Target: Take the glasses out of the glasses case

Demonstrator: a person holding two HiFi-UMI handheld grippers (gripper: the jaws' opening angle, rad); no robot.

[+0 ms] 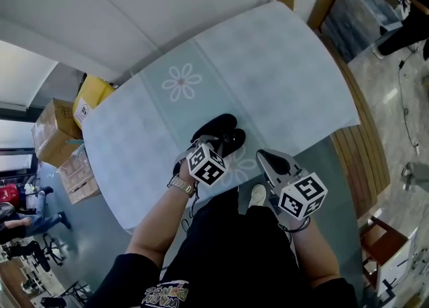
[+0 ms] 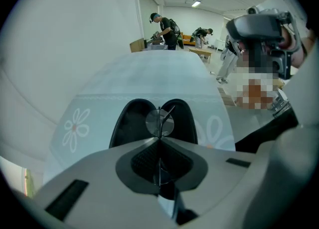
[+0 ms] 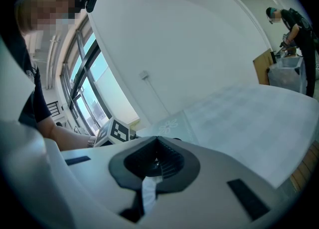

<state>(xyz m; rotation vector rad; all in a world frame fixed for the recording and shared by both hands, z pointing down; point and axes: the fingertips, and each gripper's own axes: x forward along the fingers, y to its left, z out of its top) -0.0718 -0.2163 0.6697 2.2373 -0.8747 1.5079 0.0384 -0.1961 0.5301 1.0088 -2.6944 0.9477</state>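
An open black glasses case (image 1: 219,129) lies on the pale green tablecloth (image 1: 268,65) near the table's front edge. In the left gripper view its two halves (image 2: 130,122) gape behind the jaws. My left gripper (image 2: 159,139) is shut on the thin-framed glasses (image 2: 160,122), seen edge-on, with one round lens showing just above the case. In the head view the left gripper (image 1: 203,144) hangs over the case's near end. My right gripper (image 1: 263,155) is to the right of the case, over the table edge. In its own view the right gripper (image 3: 157,140) is shut with nothing between the jaws.
Cardboard boxes (image 1: 56,128) and a yellow box (image 1: 91,98) stand on the floor left of the table. Wooden slats (image 1: 367,144) run along its right side. People (image 2: 165,26) work at benches far behind. A flower print (image 1: 181,82) marks the cloth's middle.
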